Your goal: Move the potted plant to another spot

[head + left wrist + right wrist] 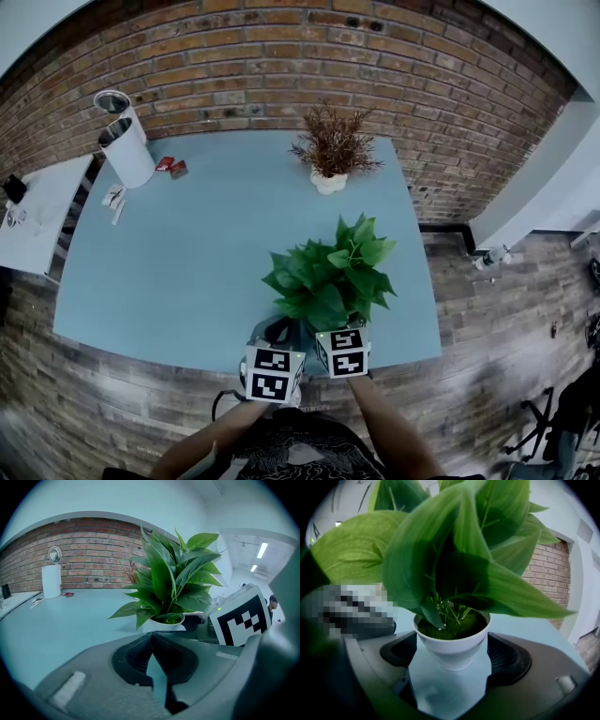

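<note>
The potted plant (328, 277) has broad green leaves and a small white pot (452, 646). It is near the front edge of the light blue table (187, 262). My right gripper (449, 658) is shut on the pot, one jaw against each side of it. I cannot tell whether the pot rests on the table or hangs just above it. My left gripper (151, 641) is shut with nothing in it and sits just left of the plant (171, 581). In the head view both marker cubes lie under the leaves, with the left gripper (278, 337) beside the right gripper (333, 330).
A dried brown plant in a white vase (329, 153) stands at the table's back edge. Two white cylinders (124, 141) stand at the back left, with small red items (172, 167) and papers (114, 198) nearby. A white side table (37, 211) adjoins the left, and a brick wall (281, 56) runs behind.
</note>
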Demonstrator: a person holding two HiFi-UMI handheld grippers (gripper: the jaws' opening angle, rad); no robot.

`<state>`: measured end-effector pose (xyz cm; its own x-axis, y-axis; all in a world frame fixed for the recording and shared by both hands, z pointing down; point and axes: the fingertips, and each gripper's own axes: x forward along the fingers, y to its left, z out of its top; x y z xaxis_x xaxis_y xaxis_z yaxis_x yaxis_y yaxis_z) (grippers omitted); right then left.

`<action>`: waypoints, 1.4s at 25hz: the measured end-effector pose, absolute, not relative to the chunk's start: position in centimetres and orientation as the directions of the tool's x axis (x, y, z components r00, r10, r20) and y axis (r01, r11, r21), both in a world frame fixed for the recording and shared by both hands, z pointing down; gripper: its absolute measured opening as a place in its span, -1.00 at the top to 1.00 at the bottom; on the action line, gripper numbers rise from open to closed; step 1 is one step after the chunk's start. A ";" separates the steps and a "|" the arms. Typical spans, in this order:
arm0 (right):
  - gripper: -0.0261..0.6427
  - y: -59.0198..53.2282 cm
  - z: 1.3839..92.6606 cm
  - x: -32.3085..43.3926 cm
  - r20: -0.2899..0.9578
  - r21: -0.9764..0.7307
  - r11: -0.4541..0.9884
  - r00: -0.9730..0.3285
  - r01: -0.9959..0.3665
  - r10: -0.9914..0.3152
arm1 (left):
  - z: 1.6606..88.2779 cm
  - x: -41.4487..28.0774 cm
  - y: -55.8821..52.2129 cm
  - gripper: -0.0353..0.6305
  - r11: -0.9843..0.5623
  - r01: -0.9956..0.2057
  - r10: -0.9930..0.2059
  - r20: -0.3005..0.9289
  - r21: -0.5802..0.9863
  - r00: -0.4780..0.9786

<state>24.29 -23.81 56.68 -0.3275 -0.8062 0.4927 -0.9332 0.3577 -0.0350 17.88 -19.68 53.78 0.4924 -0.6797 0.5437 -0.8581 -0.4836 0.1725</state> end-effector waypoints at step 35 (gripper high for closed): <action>0.42 -12.5 50.8 19.3 0.442 -0.033 0.250 -0.239 -0.968 -0.865 | 49.7 12.1 -11.4 0.89 -0.527 -0.832 -0.707 0.454 0.174 0.543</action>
<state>19.32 -12.53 50.77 -0.2386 -0.8648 0.4418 -0.9676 0.2502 -0.0328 12.06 -11.42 49.68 0.5427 -0.7066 0.4540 -0.8318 -0.5271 0.1740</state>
